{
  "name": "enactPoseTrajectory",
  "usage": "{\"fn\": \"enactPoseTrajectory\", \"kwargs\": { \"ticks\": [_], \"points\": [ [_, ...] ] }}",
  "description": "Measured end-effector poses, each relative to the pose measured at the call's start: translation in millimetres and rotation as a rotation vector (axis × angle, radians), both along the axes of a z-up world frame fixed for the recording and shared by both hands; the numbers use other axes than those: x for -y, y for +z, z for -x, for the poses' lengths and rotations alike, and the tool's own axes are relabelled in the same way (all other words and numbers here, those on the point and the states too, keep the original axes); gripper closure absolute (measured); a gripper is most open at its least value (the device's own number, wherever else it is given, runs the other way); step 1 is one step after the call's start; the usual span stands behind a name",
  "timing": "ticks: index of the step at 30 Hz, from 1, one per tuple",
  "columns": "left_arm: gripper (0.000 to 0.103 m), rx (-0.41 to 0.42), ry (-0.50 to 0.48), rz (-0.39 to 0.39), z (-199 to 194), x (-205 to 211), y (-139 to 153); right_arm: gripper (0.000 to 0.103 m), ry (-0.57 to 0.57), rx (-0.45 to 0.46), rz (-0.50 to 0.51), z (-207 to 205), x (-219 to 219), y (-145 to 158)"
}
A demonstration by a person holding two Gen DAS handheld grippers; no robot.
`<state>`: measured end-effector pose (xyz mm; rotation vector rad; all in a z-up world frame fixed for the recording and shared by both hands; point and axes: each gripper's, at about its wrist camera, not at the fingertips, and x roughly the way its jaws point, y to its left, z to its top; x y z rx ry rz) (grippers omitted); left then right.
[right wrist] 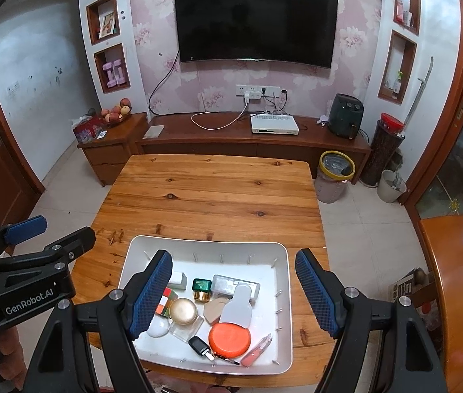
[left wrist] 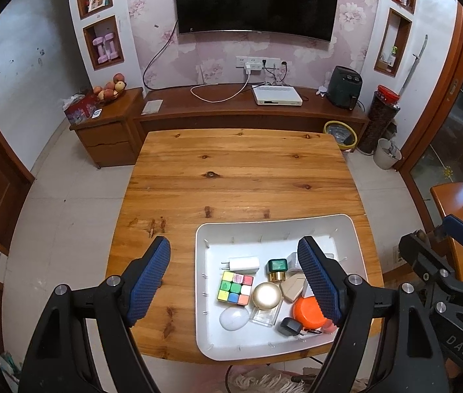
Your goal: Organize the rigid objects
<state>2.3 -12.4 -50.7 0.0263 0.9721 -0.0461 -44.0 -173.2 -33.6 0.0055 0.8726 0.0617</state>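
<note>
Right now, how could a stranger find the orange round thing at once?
On the wooden table sits a white tray. In its near right part lies the orange disc, beside a black car key. It is the only bright orange, flat, round item there.

We count one white tray (right wrist: 284, 311) holding one puzzle cube (left wrist: 235, 288), one white charger (left wrist: 244, 264), one car key (right wrist: 199, 346), one orange lid (right wrist: 230, 336) and one gold-capped bottle (right wrist: 184, 315).
</note>
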Motion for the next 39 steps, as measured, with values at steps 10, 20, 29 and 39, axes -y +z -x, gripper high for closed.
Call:
{"fn": "enactPoseTrajectory", "kwargs": {
  "ticks": [10, 20, 29, 39],
  "points": [
    [0.02, -0.012, 0.004, -0.007, 0.2, -0.4, -2.8, 0.024, 0.02, 0.005, 0.003, -2.0, -1.0, -0.5],
    [0.02, -0.028, 0.007, -0.017, -0.9, -2.9, -8.3, 0.024, 0.026, 0.002, 0.013, -4.0, -0.5, -0.7],
    [0.02, -0.034, -0.001, -0.019, -2.0, -2.0, -9.8, 0.024, 0.01, -0.01, 0.001, -5.5, 4.3, -1.3],
    [0.02, -0.037, -0.008, -0.021, -1.6, -1.8, -11.9, 0.024, 0.007, -0.004, 0.006, -4.1, 4.1, 0.4]
  ]
}}
